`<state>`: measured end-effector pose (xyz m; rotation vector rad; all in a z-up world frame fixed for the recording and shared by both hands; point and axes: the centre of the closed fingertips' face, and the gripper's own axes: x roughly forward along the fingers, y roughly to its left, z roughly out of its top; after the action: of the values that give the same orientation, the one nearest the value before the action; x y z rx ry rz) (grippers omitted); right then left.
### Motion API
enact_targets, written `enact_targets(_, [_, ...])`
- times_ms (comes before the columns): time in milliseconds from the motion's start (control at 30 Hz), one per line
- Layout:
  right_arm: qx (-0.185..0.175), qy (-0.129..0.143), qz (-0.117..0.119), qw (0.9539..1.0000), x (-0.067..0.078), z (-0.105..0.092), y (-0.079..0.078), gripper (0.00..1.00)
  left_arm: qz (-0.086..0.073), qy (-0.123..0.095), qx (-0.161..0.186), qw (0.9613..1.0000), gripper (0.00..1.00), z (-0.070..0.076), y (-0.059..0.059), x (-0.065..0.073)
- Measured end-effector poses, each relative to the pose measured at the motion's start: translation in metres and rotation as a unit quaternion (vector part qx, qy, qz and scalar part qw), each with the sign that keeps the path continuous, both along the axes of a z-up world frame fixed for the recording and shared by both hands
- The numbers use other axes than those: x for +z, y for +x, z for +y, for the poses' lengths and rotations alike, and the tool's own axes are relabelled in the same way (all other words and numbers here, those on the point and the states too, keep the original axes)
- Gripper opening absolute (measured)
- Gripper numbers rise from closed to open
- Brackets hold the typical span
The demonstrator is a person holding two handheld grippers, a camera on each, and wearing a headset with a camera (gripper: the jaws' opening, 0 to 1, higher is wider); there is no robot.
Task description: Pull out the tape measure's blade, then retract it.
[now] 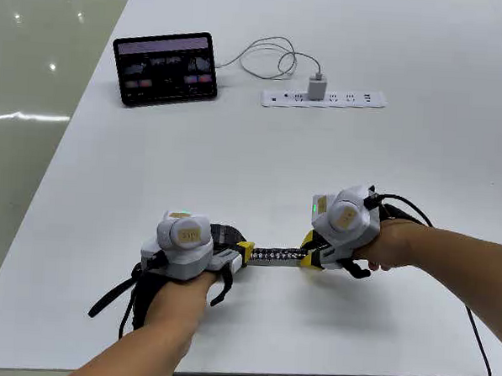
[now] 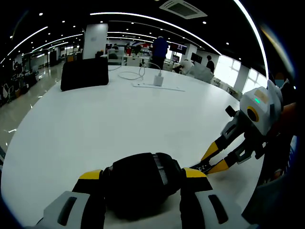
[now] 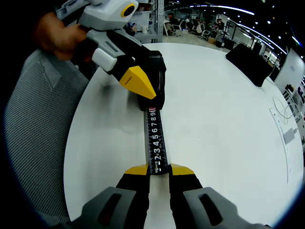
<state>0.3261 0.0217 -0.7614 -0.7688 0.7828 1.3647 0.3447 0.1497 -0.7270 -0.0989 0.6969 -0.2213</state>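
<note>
L claw (image 2: pixel 143 173) grips tape measure (image 2: pixel 140 188); R claw (image 3: pixel 159 170) pinches blade (image 3: pixel 153 138) at tip.

Lit brightly and evenly from overhead strip lights (image 2: pixel 114 14), drawn as curved white lines across a dark ceiling in both gripper views. Glares in white streaks off the glossy floor (image 1: pixel 29 75) at the head view's left. Throws only soft, short shadows onto the white table (image 1: pixel 320 158) beneath the left gripper (image 1: pixel 233 248) and right gripper (image 1: pixel 308 252). Bends hard toward the edges of both fisheye views, bowing the table's rim. Shows the blade (image 3: pixel 152 138) numerals sharp; leaves the black tape measure (image 2: pixel 143 183) a dark, nearly featureless mass. Blurs the far background slightly.
</note>
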Motion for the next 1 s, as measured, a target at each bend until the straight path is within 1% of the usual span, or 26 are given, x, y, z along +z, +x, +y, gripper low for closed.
enact_targets(167, [0.002,0.002,-0.001,1.0,-0.001,0.004,0.0,0.11,0.0,0.0,0.0,1.0,0.59,0.0,0.0,0.0])
enact_targets(367, [-0.008,0.011,-0.002,0.9999,0.001,0.014,0.001,0.11,0.001,-0.001,0.0,1.0,0.59,0.0,0.0,0.0])
enact_targets(600, [-0.004,0.012,-0.002,0.9999,0.0,0.02,0.001,0.11,0.001,-0.002,0.0,1.0,0.59,0.0,-0.001,-0.001])
enact_targets(733, [-0.011,0.02,0.005,0.9997,0.0,0.024,0.002,0.1,0.001,-0.003,0.001,1.0,0.59,0.0,-0.001,-0.001])
enact_targets(867, [-0.012,0.032,0.008,0.9994,0.0,0.03,0.002,0.1,0.003,-0.007,0.002,1.0,0.59,0.0,-0.001,-0.001])
enact_targets(1000, [-0.008,0.036,0.006,0.9993,0.0,0.037,0.001,0.1,0.004,-0.01,0.003,0.9999,0.59,0.0,-0.001,-0.001])
